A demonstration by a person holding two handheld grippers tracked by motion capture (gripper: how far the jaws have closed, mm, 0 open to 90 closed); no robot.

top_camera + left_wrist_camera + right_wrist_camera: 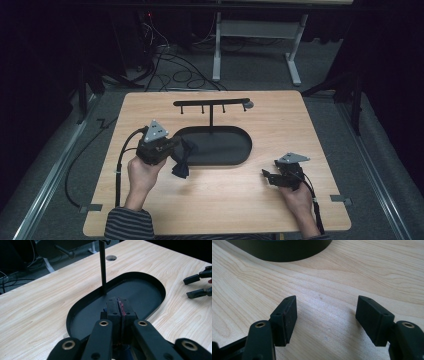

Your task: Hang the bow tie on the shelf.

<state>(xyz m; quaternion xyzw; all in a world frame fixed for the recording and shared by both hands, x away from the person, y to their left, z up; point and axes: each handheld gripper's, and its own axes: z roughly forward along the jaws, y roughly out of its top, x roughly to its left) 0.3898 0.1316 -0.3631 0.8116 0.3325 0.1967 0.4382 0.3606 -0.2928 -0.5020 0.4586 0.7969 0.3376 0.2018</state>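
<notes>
A black oval tray (235,150) lies mid-table, and a T-shaped rack (211,103) with small hooks rises from its far rim. My left gripper (177,145) hovers over the tray's left end, shut on a dark bow-tie-shaped piece of cloth (181,162) that hangs down from it. In the left gripper view the jaws (120,306) are pressed together with a thin red-edged strip between them, in front of the rack's post (102,270). My right gripper (267,176) rests open on the wood near the front right, its fingers (284,317) wide apart with nothing between them.
A round cable hole (248,105) sits in the tabletop by the rack's right end. Bare wood (220,200) spreads in front of the tray. Beyond the far edge are floor cables (175,75) and a white table frame (255,35).
</notes>
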